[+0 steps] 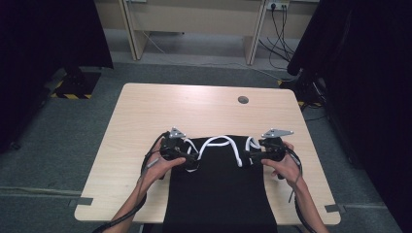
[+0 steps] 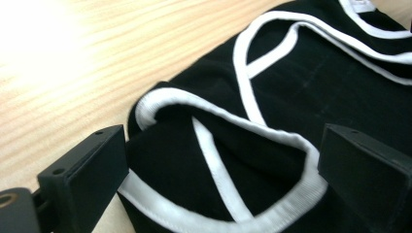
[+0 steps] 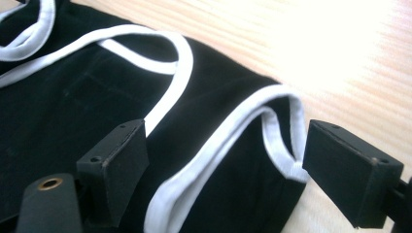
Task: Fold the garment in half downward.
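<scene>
Judging the black garment (image 1: 221,189) soft and limp, we poise both wide-open, empty grippers, left (image 2: 218,179) and right (image 3: 226,165), around its white-trimmed shoulder straps (image 2: 214,145)

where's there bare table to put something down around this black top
The far half of the table is bare, from the black garment up to the far edge, apart from a small round grommet. Narrow bare strips flank the garment. Crowded: the garment's white-trimmed end, where the left gripper and right gripper sit.

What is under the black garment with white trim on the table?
The black garment lies flat on the wooden table, its lower part reaching the near edge. Bare wood shows around it; whatever lies beneath the cloth is covered.
</scene>
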